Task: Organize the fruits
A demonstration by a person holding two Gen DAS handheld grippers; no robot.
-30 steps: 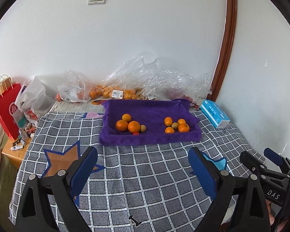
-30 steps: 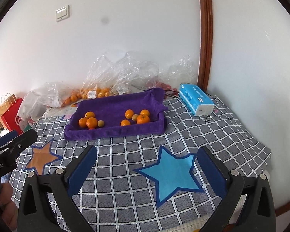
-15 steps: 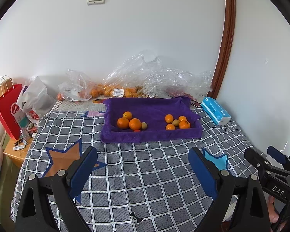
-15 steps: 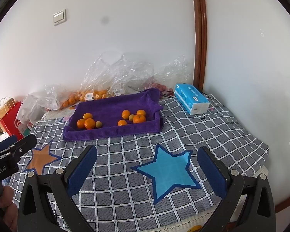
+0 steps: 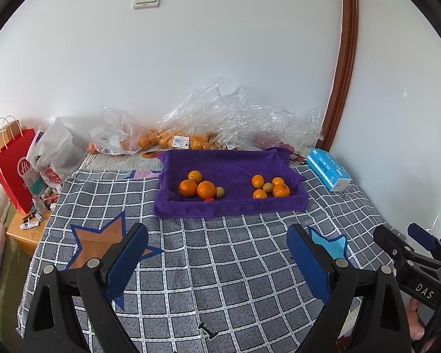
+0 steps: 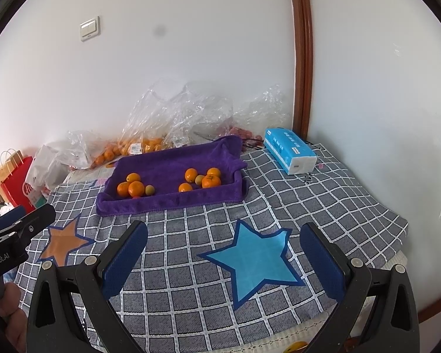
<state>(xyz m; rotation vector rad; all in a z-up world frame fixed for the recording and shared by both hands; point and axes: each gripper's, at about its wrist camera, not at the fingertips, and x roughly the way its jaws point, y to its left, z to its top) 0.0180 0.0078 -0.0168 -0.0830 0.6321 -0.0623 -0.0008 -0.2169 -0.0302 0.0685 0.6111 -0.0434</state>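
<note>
A purple cloth-lined tray [image 5: 229, 206] [image 6: 167, 201] sits at the far side of the checked tablecloth. In it lie two clusters of fruit: a left group of oranges with a small greenish fruit [image 5: 201, 189] [image 6: 135, 189], and a right group of small oranges around a greenish one [image 5: 270, 187] [image 6: 204, 179]. My left gripper [image 5: 217, 261] hangs open over the cloth, well short of the tray, holding nothing. My right gripper [image 6: 223, 259] is open too, above the blue star patch [image 6: 252, 260], with nothing between its fingers.
Clear plastic bags with more oranges [image 5: 173, 141] [image 6: 138, 147] lie against the wall behind the tray. A blue tissue pack [image 5: 327, 172] [image 6: 289, 154] rests at the right. A red paper bag [image 5: 13, 164] and a white bag [image 5: 53, 153] stand left, off the table edge.
Both grippers have drawn back slightly from the tray, which looks a little smaller and farther. Both stay open. The fruit has not moved.
</note>
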